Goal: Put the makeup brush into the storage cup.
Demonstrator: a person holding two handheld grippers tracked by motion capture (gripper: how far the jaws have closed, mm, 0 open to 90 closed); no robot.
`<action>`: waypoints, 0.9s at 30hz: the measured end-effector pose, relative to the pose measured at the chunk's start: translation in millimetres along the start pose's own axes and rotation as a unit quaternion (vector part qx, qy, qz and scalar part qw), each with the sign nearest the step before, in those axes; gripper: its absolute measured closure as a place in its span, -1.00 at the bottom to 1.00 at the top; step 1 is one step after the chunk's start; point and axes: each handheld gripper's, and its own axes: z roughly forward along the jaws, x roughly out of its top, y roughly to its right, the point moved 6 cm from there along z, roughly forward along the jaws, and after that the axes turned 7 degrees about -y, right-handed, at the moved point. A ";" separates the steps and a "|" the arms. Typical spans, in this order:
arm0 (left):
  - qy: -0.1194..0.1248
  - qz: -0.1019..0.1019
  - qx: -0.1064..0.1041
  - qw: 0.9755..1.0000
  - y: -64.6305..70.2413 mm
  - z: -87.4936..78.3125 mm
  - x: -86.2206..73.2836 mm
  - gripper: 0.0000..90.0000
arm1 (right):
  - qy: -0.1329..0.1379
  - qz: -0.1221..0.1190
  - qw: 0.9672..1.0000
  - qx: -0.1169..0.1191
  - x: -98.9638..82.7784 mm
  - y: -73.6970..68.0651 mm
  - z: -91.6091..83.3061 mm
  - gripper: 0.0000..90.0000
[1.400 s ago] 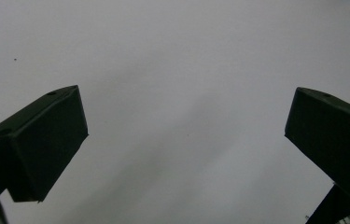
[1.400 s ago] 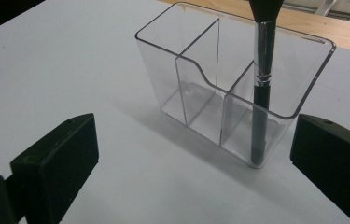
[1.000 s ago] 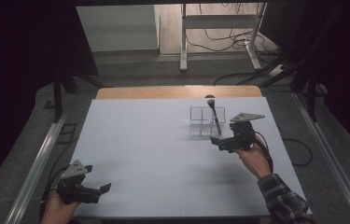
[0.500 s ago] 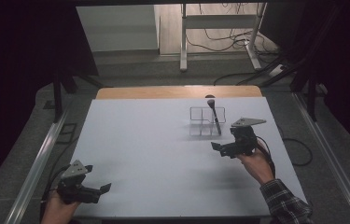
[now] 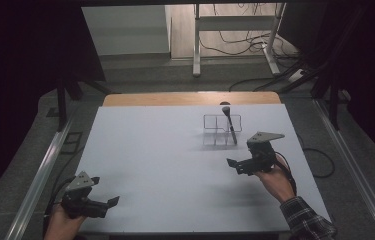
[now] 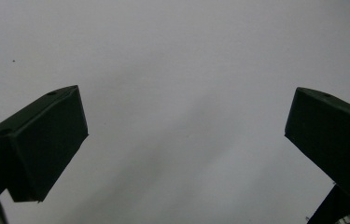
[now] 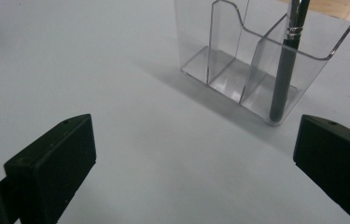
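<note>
White table (image 5: 165,150) with a clear organizer (image 5: 221,131) holding a brush (image 5: 230,122)

The brush (image 7: 287,70) is cut off by the right gripper view's top edge.

The white table (image 5: 165,165) lies bare across its whole left and middle, open to any pass. The one obstacle is the clear acrylic organizer (image 5: 221,129) toward the far right, with a makeup brush (image 5: 230,122) standing tilted in its rightmost compartment and rising above the rim. Between the organizer and the right gripper (image 5: 239,166), whose jaws stand wide apart, the surface is free
</note>
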 end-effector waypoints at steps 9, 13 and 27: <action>0.000 0.000 0.000 1.000 0.2 -0.1 0.1 -1.00 | -0.007 -0.006 1.000 0.002 -7.9 -5.2 -1.9 -1.00; 0.000 0.000 0.000 1.000 0.2 -0.2 0.1 -1.00 | -0.011 -0.009 1.000 0.004 -11.8 -8.3 -3.0 -1.00; 0.001 0.001 -0.001 1.000 0.5 -0.4 0.2 -1.00 | -0.025 -0.007 1.000 0.016 -31.3 -17.1 -11.2 -1.00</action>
